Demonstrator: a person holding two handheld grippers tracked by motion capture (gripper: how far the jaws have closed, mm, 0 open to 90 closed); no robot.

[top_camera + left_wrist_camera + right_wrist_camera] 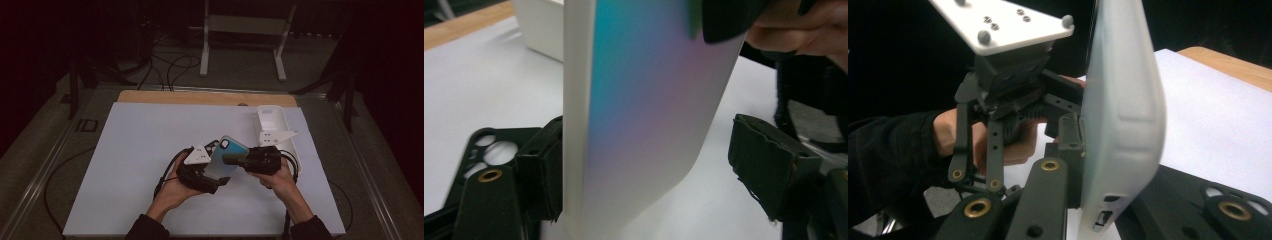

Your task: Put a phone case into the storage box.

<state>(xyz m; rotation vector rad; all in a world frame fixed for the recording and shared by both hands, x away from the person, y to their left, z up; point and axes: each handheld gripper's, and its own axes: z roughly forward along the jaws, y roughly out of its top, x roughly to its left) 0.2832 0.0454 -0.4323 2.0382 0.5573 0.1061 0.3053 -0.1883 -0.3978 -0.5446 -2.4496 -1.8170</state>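
Right tongs clench the phone case upright over the worktop; left tongs, released, straddle its lower end at 7 o'clock, seemingly to take it.

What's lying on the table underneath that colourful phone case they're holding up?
A black phone case with round camera cut-outs lies flat on the white table, partly below the held iridescent case. How far it reaches under there is hidden by the case and the fingers.

One gradient case, two grippers over a white table

Counted: one iridescent blue-to-purple phone case; one black phone case with camera cut-outs; one white plastic tray; two black hand-held grippers, left and right; two hands.
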